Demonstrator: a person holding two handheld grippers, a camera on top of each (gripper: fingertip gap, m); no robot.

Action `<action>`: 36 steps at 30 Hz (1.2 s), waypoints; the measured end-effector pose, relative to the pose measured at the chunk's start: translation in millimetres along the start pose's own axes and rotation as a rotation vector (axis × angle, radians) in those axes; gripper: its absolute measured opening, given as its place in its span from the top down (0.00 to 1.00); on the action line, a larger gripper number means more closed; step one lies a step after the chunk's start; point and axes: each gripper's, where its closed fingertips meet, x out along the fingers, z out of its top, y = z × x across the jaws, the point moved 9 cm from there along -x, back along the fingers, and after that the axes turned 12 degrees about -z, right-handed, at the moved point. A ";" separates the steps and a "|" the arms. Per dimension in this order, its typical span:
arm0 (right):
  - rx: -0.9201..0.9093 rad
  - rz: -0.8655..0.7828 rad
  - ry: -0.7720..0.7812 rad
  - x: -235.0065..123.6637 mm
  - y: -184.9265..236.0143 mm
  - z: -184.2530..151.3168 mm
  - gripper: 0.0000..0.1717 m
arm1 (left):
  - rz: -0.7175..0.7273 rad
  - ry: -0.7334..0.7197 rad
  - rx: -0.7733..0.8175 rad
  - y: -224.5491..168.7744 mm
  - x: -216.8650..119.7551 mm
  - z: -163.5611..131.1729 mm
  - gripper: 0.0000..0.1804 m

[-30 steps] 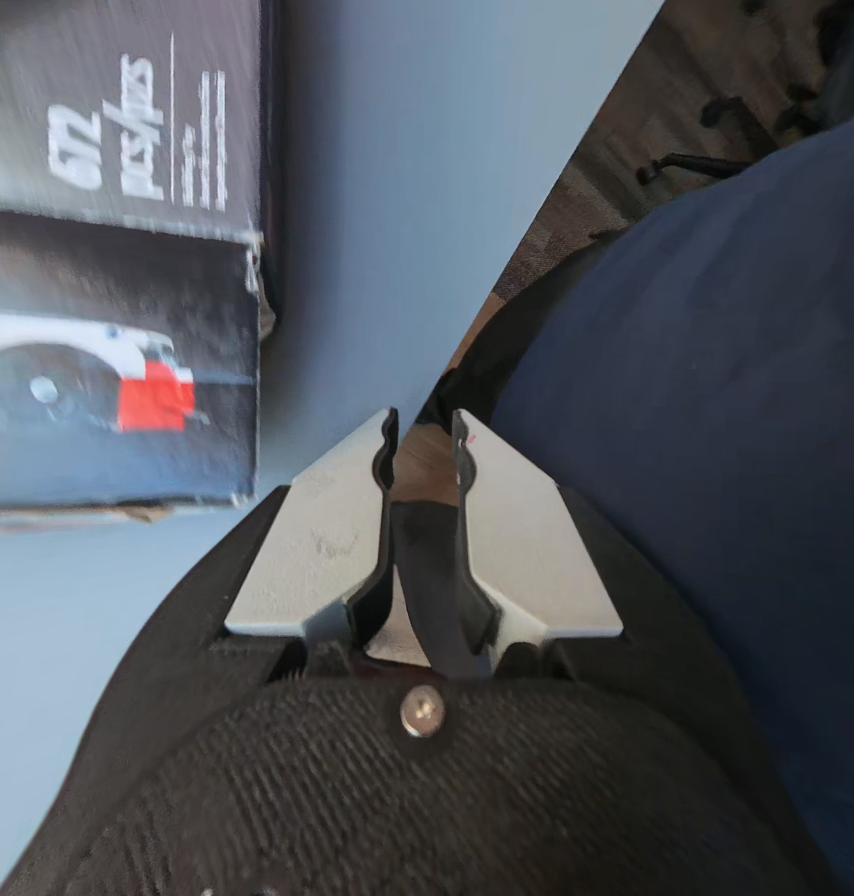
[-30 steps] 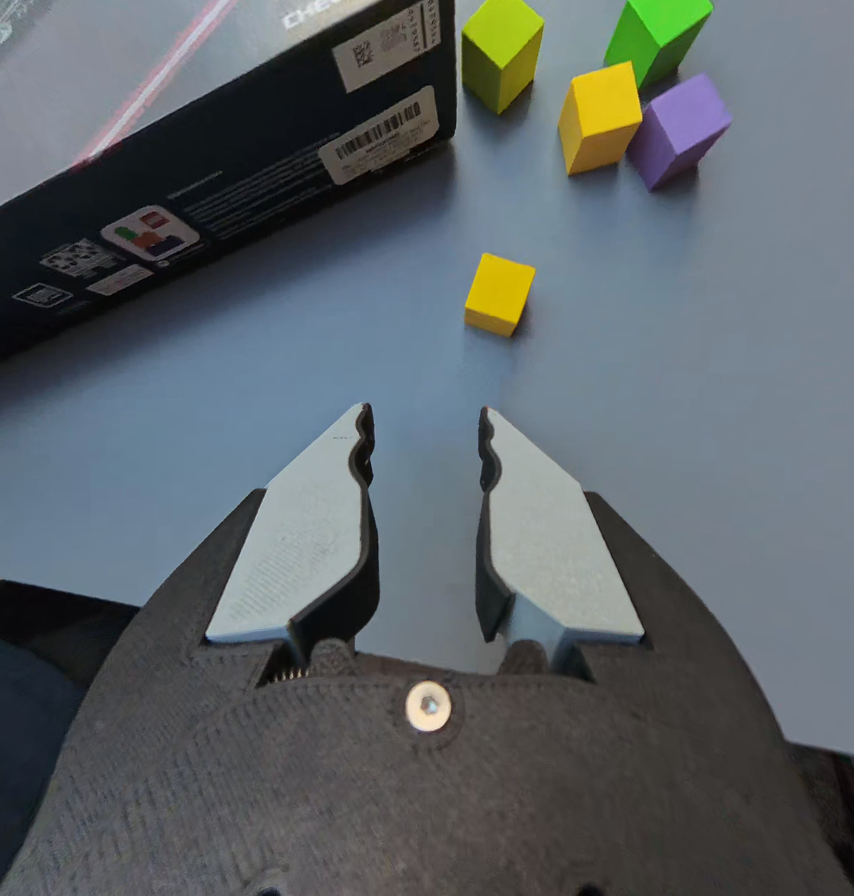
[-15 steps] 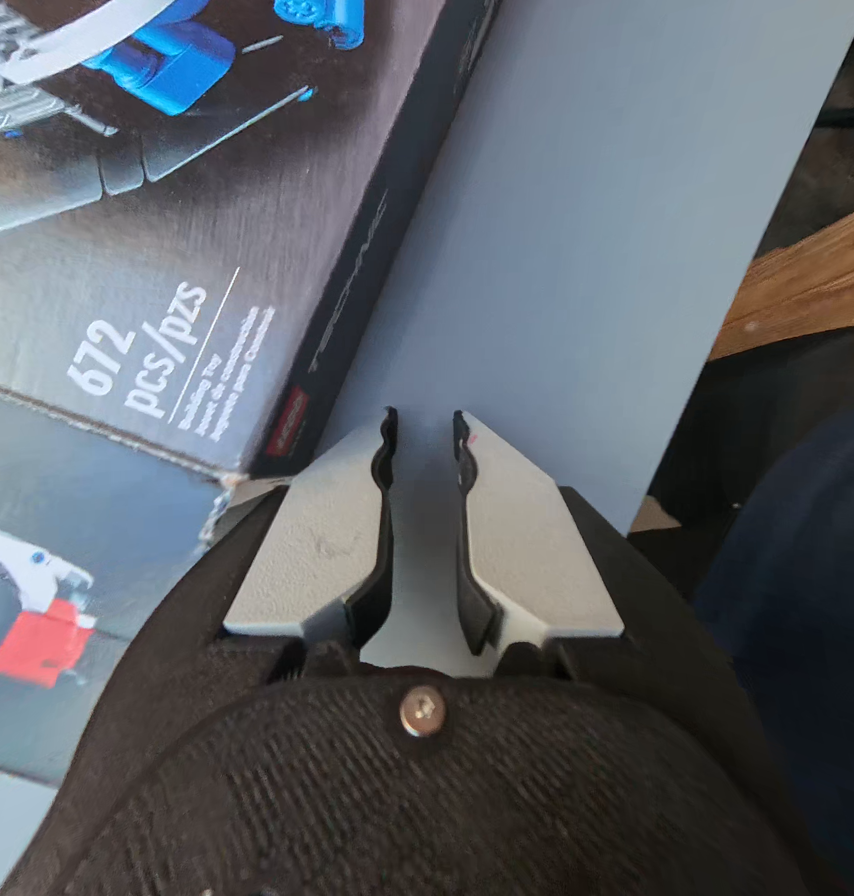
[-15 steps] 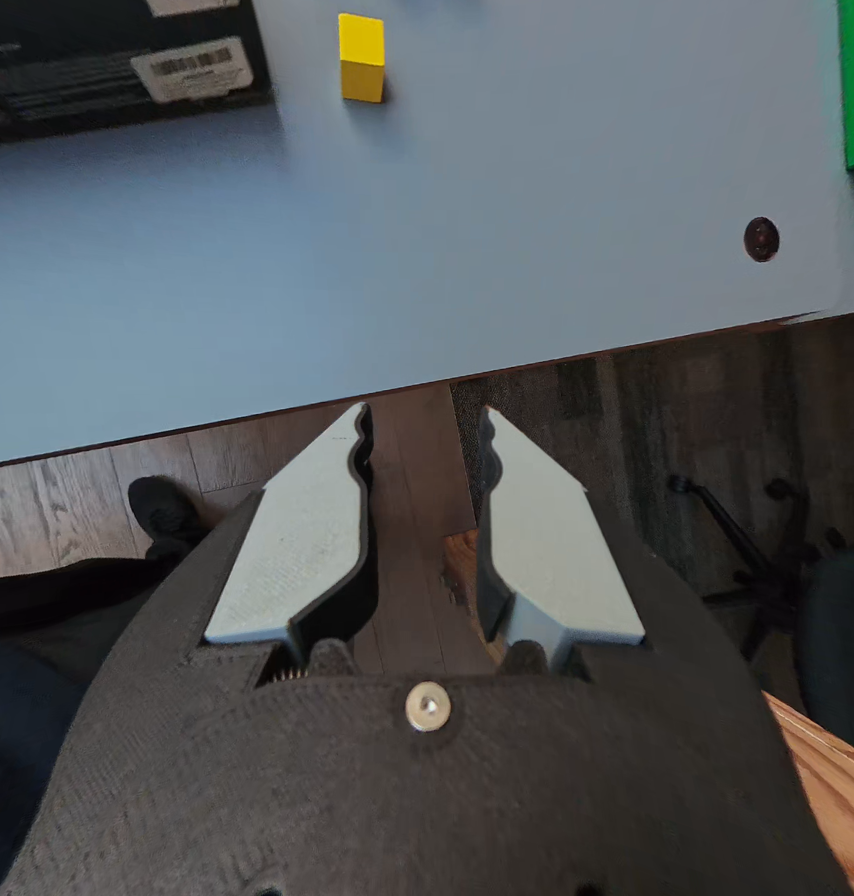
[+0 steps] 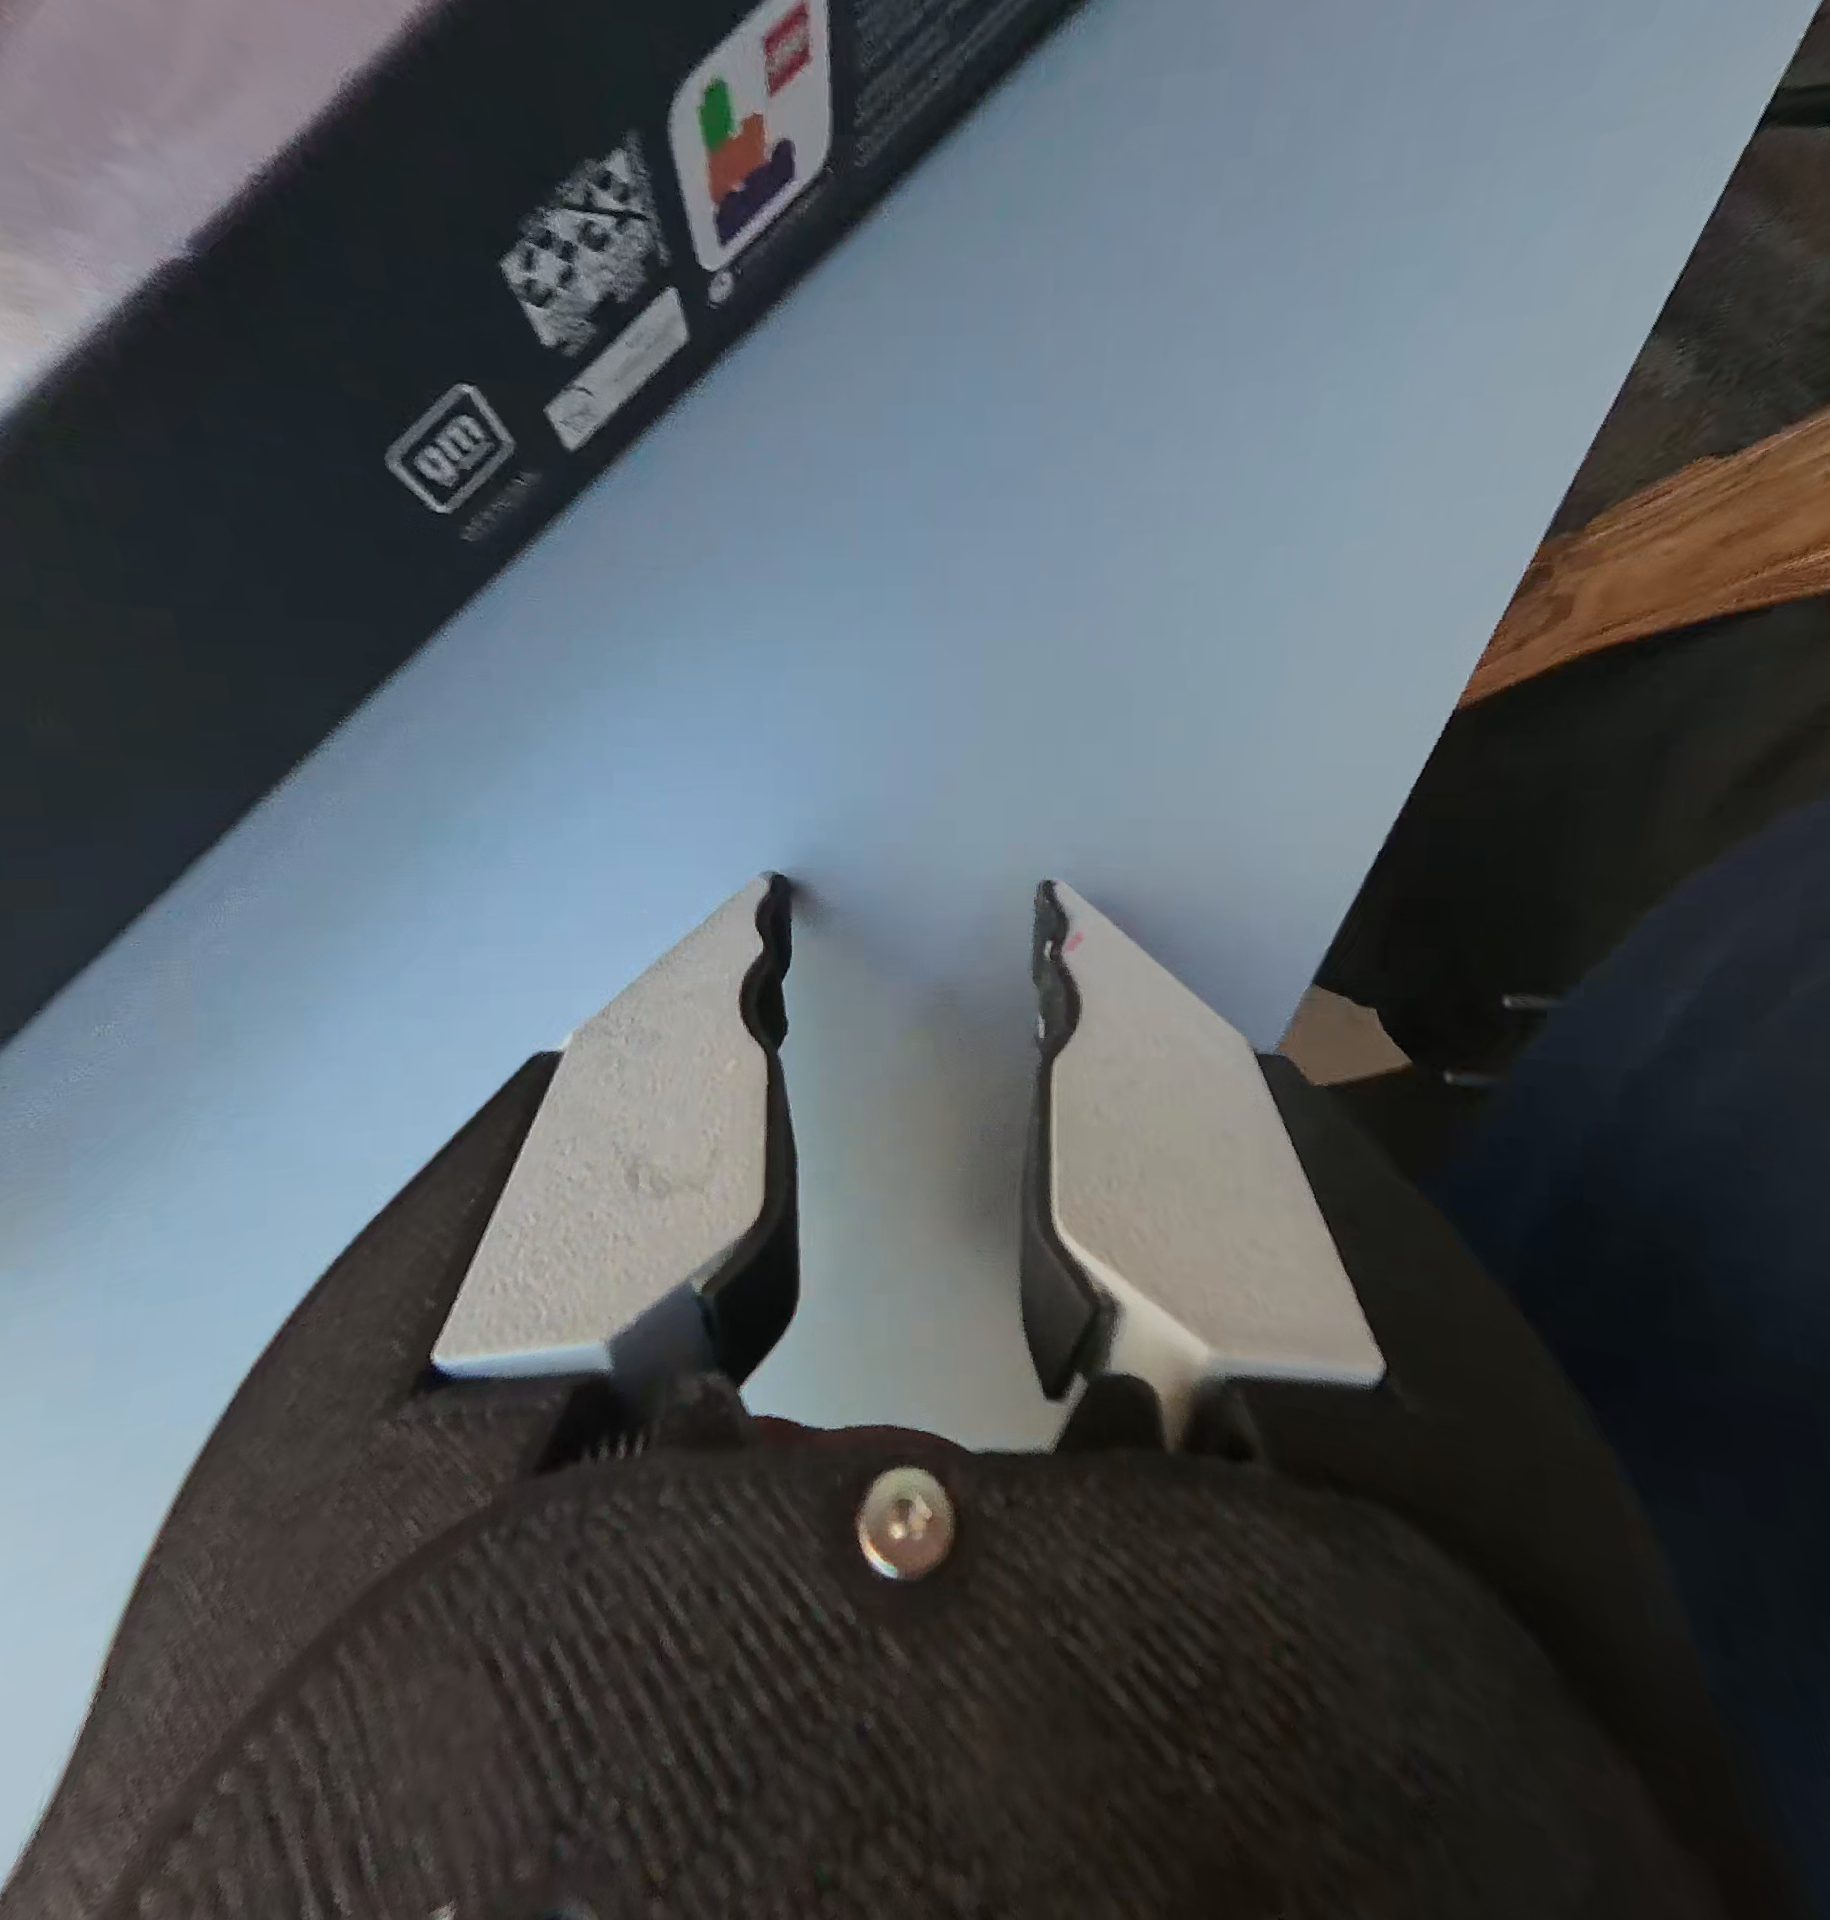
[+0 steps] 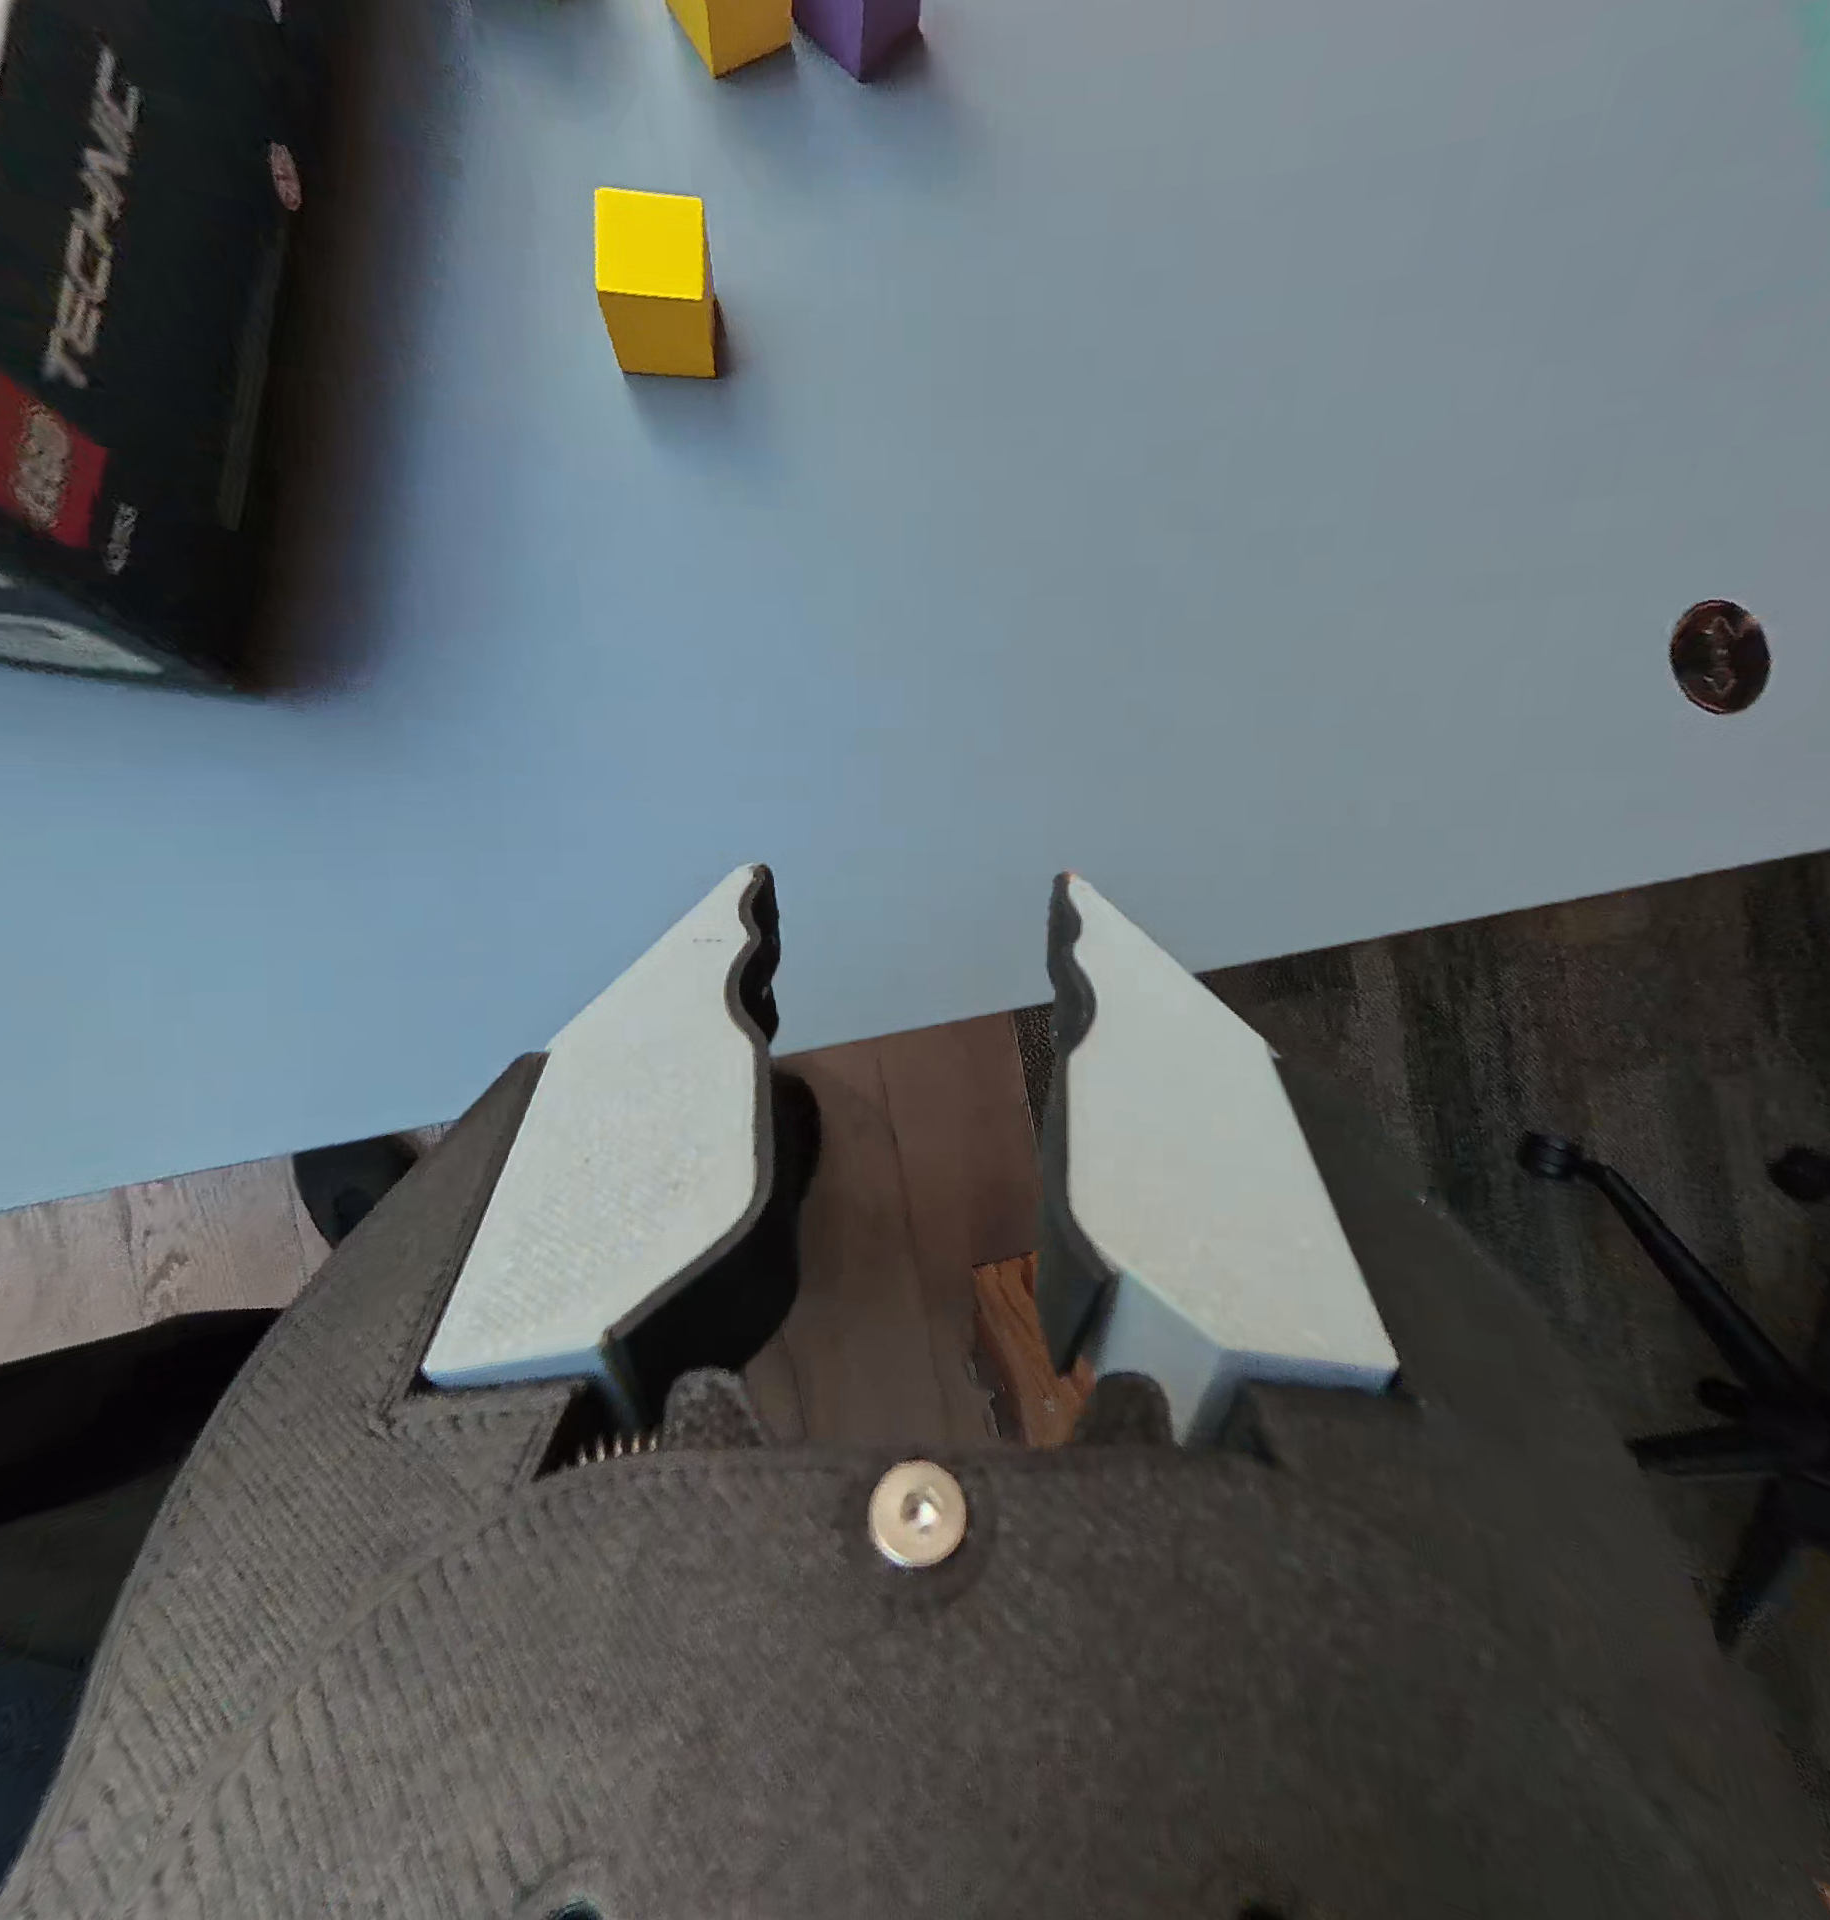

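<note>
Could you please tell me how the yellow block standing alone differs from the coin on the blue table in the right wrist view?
The yellow block is a bright, boxy solid that stands up from the table; the coin is a dark, round disc lying flat. The block sits toward the dark box, the coin far off to the right near the table's edge. Both rest on the table untouched, clear of the open right gripper.

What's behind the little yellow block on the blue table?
Behind the yellow block stand another yellow block and a purple block, apart from it. The picture's edge cuts off anything farther back.
</note>
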 end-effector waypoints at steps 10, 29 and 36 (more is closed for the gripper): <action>0.038 0.201 -0.210 88.9 -53.8 57.8 0.70 | 0.134 0.097 -0.048 -44.4 27.0 51.1 0.74; 0.075 0.445 -0.592 168.5 -56.7 119.3 0.67 | 0.197 -0.181 -0.026 -34.0 95.8 116.2 0.79; 0.094 0.474 -0.613 172.6 -50.6 130.2 0.67 | 0.234 -0.264 -0.055 -37.5 97.0 107.7 0.78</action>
